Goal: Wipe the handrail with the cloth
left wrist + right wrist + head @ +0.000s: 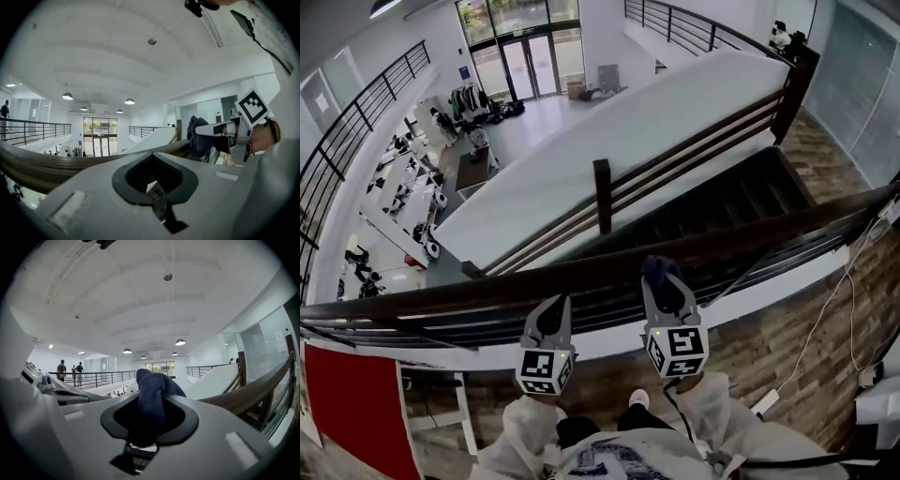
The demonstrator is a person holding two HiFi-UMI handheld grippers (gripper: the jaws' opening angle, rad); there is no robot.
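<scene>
Your right gripper (660, 279) is clamped on the dark blue cloth (657, 268). The cloth bunches out past the tip at 12 o'clock and looks to rest on the brown handrail (581, 272). I judge it is held tip-first so that cloth, not jaw, meets the wood. Your left gripper (551, 311), at 9 o'clock of the right one, has its jaws together on nothing, just short of the rail. The head view shows the rail running from 8 to 2 o'clock. Only the right gripper view shows the cloth pinched deep between the jaws.
</scene>
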